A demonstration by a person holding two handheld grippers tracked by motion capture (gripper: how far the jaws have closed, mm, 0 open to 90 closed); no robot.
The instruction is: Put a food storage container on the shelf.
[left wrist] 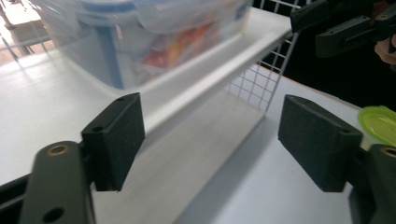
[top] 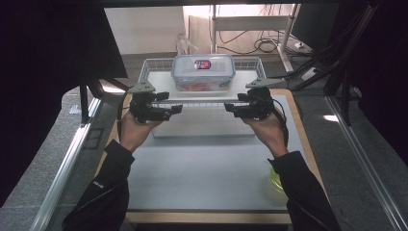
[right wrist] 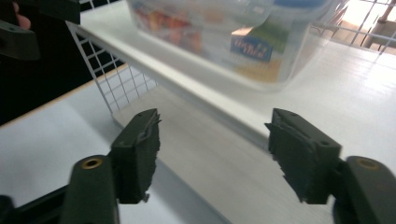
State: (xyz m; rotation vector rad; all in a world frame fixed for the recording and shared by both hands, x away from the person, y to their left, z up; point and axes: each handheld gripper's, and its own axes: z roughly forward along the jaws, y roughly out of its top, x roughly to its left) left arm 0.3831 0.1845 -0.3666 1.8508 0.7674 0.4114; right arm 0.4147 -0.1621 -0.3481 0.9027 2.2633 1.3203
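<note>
A clear plastic box point(top: 203, 72) sits upper centre on a white shelf point(top: 161, 79), between released left tongs point(top: 174, 109) and right tongs point(top: 232, 109).

left gripper point(top: 176, 109): jaws standing apart, nothing between pads, pointing inward toward the other | right gripper point(top: 230, 109): jaws standing apart, gripping nothing, pointing inward likewise | both hands holding the grippers level, forearms in dark sleeves reaching in from below
</note>
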